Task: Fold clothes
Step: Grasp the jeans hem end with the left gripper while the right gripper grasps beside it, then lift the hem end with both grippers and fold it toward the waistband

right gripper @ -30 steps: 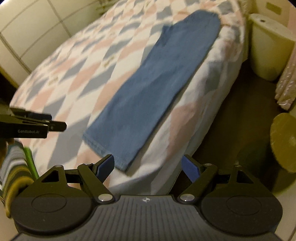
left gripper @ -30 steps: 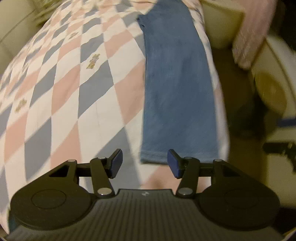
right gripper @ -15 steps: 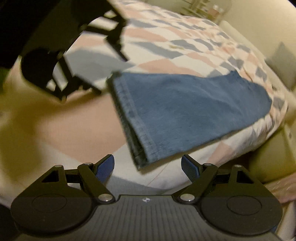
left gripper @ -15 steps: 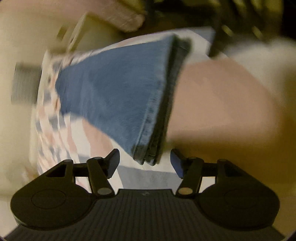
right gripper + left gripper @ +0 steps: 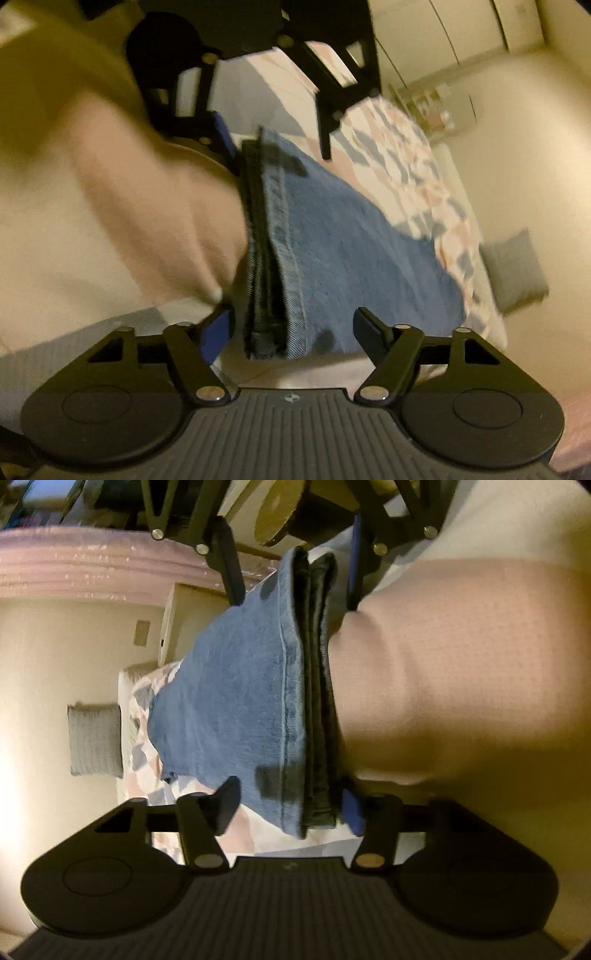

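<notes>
Folded blue jeans (image 5: 229, 701) lie on the checkered bedspread (image 5: 140, 690), their hem at the bed's near edge. My left gripper (image 5: 291, 805) is open, its fingers straddling one corner of the hem. My right gripper (image 5: 295, 328) is open and straddles the other corner of the hem (image 5: 269, 280). Each gripper shows in the other's view, facing it along the hem: the right one in the left wrist view (image 5: 295, 568), the left one in the right wrist view (image 5: 273, 136). The jeans' far end runs away across the bed (image 5: 406, 266).
The bedspread hangs over the bed's side as a pink and white surface (image 5: 461, 672). A grey pillow (image 5: 96, 742) lies at the far end by the cream wall. A round yellow-green object (image 5: 277, 509) stands on the floor beyond the bed.
Both grippers have swung from above the bed down to the jeans' hem and turned on their sides. Their open fingers now straddle the hem's two corners.
</notes>
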